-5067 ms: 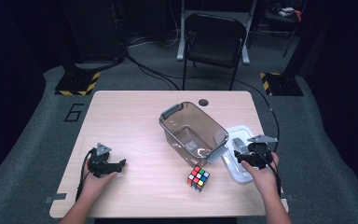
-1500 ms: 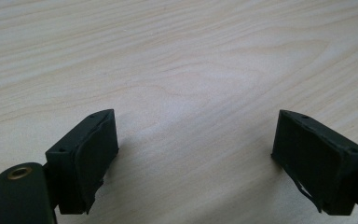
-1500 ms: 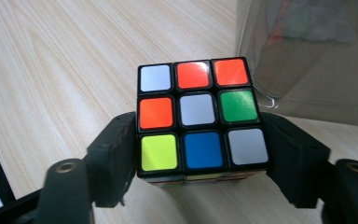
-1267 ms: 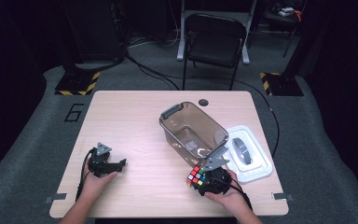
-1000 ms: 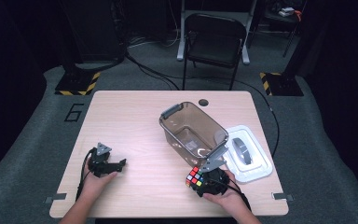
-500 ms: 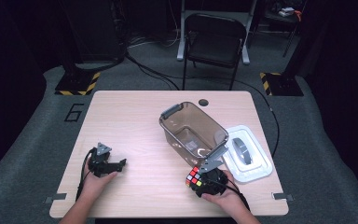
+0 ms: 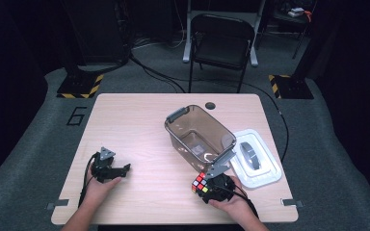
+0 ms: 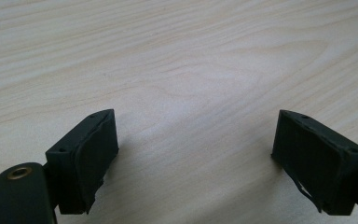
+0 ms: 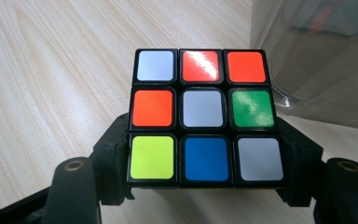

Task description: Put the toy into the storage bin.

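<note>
Gripping puzzle cube (image 9: 204, 115) square betw. right gripper (image 9: 205, 179) jaws; worth lifting level, w/o tilt. Left gripper (image 8: 205, 158) jaws apart, over bare surface (image 8: 177, 56).

Table (image 7: 139, 120): light wood-grain top, a round dark hole near its far edge.
Bin (image 7: 200, 131): clear brownish plastic, set upright on the table right of centre, turned at an angle.
Lid (image 7: 256, 159): white, laid flat just right of the bin, near the right edge.
Cube (image 7: 200, 183): multicoloured, seen at the bin's near corner; contact with the table cannot be told.
</note>
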Demonstrator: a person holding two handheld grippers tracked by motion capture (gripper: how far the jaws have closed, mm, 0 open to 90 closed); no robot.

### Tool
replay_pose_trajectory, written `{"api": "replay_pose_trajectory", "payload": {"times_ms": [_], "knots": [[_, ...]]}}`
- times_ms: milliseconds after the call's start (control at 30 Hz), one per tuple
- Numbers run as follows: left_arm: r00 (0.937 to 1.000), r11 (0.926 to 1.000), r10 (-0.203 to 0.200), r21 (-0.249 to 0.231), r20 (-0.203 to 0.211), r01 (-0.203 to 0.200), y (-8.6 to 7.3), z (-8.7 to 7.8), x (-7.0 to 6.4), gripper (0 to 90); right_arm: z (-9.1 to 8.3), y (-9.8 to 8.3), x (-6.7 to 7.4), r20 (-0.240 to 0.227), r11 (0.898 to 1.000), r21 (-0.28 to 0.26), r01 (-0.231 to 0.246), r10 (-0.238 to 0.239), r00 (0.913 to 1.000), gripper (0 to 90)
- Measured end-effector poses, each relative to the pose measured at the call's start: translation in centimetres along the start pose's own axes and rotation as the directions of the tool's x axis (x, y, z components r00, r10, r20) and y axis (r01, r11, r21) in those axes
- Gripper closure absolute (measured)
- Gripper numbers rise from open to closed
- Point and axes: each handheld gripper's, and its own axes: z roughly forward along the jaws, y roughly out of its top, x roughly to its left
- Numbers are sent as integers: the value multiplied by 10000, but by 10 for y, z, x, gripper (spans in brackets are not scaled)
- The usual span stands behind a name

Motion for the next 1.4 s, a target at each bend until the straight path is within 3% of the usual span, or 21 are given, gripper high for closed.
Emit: {"api": "replay_pose_trajectory", "payload": {"times_ms": [467, 967, 1400], "knots": [[10000, 10000, -11, -31, -4, 11, 0, 0, 0, 137, -6, 0, 4, -182, 9999, 115, 99, -97, 9998, 337], [10000, 10000, -29, -30, 1, 29, 0, 0, 0, 137, -30, 9, 19, -450, 9997, -33, 244, -245, 9987, 337], [10000, 10000, -36, -33, -3, 36, 0, 0, 0, 137, -54, 25, 15, -712, 9995, -53, 324, -326, 9969, 337]]}}
